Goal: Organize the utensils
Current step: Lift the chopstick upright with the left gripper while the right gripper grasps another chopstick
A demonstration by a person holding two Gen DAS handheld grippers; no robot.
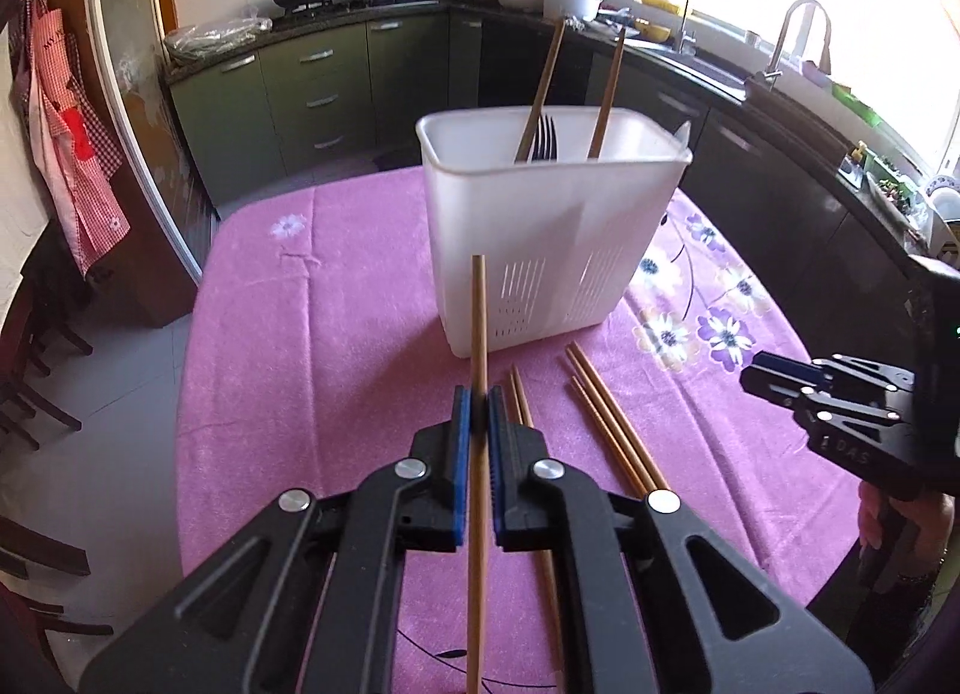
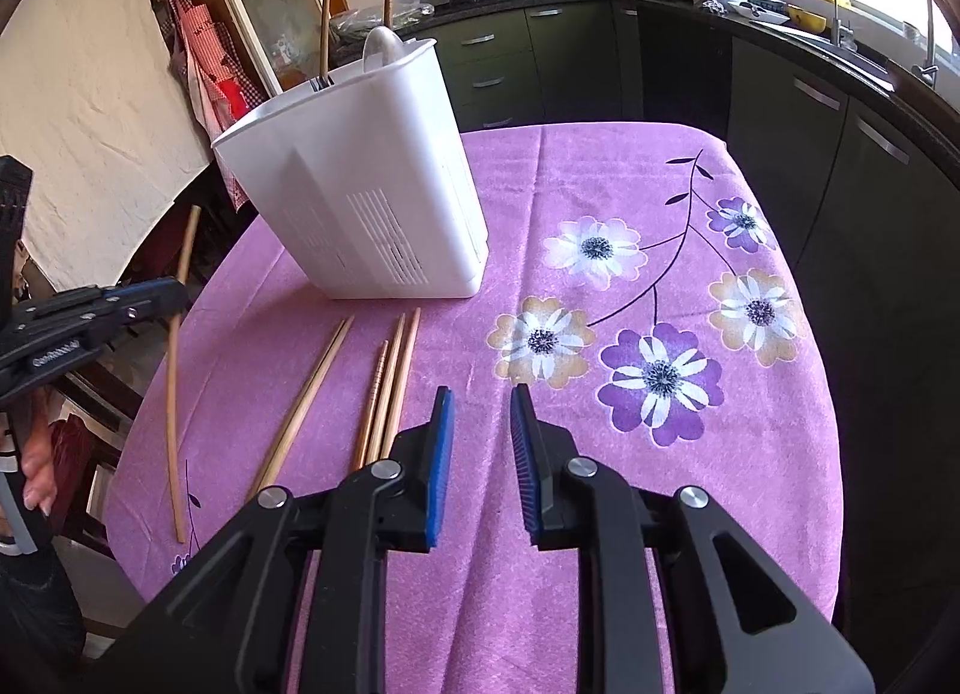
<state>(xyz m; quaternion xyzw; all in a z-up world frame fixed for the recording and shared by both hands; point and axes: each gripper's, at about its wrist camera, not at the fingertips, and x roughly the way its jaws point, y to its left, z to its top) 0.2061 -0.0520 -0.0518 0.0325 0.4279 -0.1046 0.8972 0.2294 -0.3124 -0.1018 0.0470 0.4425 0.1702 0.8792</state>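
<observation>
My left gripper (image 1: 478,407) is shut on a wooden chopstick (image 1: 478,328) and holds it above the table, tip toward the white plastic utensil holder (image 1: 540,226). The holder stands on the pink flowered tablecloth (image 1: 336,298) with two chopsticks (image 1: 543,88) and a fork (image 1: 545,139) inside. Several loose chopsticks (image 1: 606,418) lie on the cloth in front of it. My right gripper (image 2: 480,412) is open and empty, low over the cloth right of the loose chopsticks (image 2: 384,388). The right wrist view also shows the holder (image 2: 366,184), the left gripper (image 2: 180,292) and its held chopstick (image 2: 174,382).
The table's edges drop off left and front. Dark kitchen cabinets (image 1: 312,94) with woks on a stove stand behind; a sink and tap (image 1: 798,34) are at the right under a bright window. Aprons (image 1: 66,136) hang at the left. Chairs stand left of the table.
</observation>
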